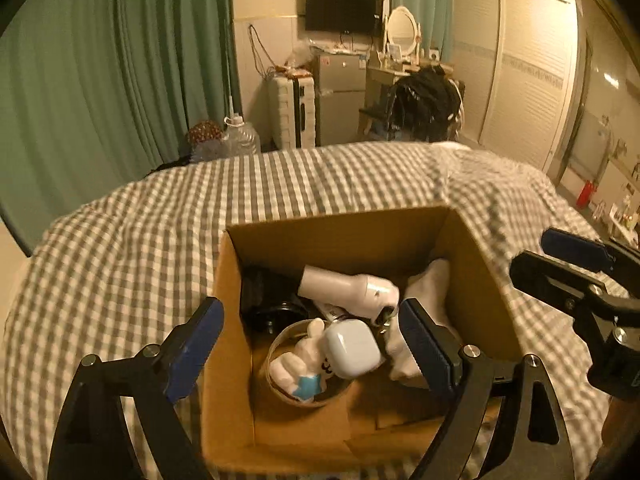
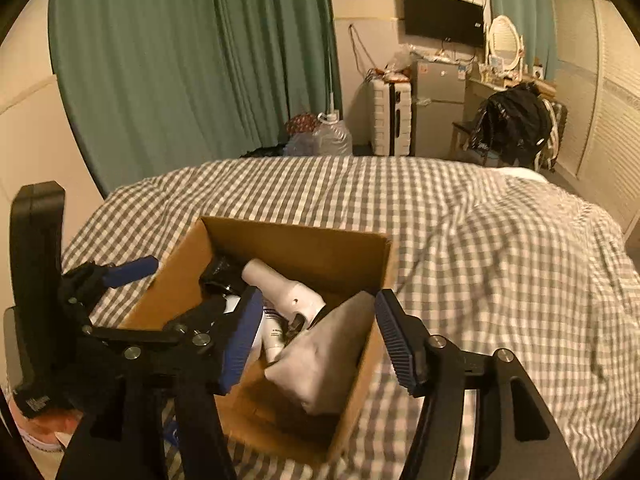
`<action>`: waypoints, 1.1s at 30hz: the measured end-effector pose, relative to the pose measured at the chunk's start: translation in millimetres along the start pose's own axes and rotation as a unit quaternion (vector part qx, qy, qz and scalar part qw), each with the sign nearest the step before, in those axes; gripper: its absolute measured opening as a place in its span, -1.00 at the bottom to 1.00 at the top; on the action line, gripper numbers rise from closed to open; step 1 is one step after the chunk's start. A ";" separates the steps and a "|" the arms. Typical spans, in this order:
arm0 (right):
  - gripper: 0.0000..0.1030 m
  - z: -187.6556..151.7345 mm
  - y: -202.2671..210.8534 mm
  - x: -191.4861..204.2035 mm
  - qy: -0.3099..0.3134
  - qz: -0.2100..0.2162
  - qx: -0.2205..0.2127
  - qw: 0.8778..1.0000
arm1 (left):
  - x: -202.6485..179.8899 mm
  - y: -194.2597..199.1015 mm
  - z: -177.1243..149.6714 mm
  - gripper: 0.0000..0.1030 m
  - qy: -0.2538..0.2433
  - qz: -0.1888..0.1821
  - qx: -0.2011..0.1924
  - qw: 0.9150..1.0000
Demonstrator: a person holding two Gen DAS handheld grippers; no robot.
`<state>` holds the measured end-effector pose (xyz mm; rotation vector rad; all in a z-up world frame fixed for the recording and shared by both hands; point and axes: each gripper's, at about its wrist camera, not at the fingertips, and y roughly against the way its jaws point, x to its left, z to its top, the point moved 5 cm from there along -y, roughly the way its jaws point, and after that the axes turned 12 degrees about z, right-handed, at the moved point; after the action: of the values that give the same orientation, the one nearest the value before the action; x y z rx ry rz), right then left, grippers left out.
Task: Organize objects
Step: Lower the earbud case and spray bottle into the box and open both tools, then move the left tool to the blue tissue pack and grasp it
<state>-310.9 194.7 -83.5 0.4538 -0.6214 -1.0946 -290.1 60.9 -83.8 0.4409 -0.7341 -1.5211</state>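
Note:
An open cardboard box (image 1: pixel 340 232) sits on the checkered bed; it also shows in the right wrist view (image 2: pixel 296 240). Inside lie a white hair dryer (image 1: pixel 352 286), a white earbud case (image 1: pixel 352 348), a white figurine (image 1: pixel 298 364) in a round ring, a white sock (image 1: pixel 428 288) and a black object (image 1: pixel 264 300). My left gripper (image 1: pixel 310 350) is open and empty over the box's near-left part. My right gripper (image 2: pixel 314 338) is open and empty above the white sock (image 2: pixel 328 356) at the box's right side. The right gripper also shows in the left wrist view (image 1: pixel 576 264).
The grey-and-white checkered bedspread (image 2: pixel 500 264) stretches all around the box. Beyond the bed stand green curtains (image 1: pixel 100 80), a water jug (image 1: pixel 240 136), a white suitcase (image 1: pixel 288 110), a small fridge (image 1: pixel 340 96) and a chair with a black bag (image 1: pixel 424 100).

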 end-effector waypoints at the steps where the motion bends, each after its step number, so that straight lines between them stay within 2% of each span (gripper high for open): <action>1: 0.15 0.0 9.3 2.1 0.002 -0.002 -0.005 1.000 | 0.9 9.1 1.8 0.78 0.003 0.000 -0.004 1.000; 12: 0.37 15.3 149.2 52.7 0.046 -0.038 -0.094 0.994 | 15.3 147.8 17.0 0.89 0.004 0.026 -0.097 0.995; 19: 0.66 1.2 225.5 83.0 0.062 -0.048 -0.135 0.988 | 22.8 220.2 7.9 0.99 0.018 0.032 -0.138 0.990; 22: 0.82 -9.7 244.3 87.2 0.064 -0.057 -0.149 0.985 | 21.7 231.5 -2.5 1.00 0.021 0.033 -0.138 0.990; 25: 0.88 -24.1 250.0 86.6 0.057 -0.068 -0.154 0.984 | 17.6 231.7 -19.3 1.00 0.021 0.022 -0.134 0.991; 29: 0.88 -41.2 231.0 73.9 0.040 -0.080 -0.137 0.987 | 13.0 214.2 -45.0 1.00 0.020 0.029 -0.119 0.992; 33: 0.88 -64.8 193.2 61.7 0.016 -0.071 -0.106 0.992 | 10.0 186.8 -66.1 1.00 0.024 0.041 -0.094 0.994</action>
<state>-117.6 217.2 3.1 0.3351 -0.4431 -1.2715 -109.6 45.3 -2.9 0.3013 -0.5601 -1.4817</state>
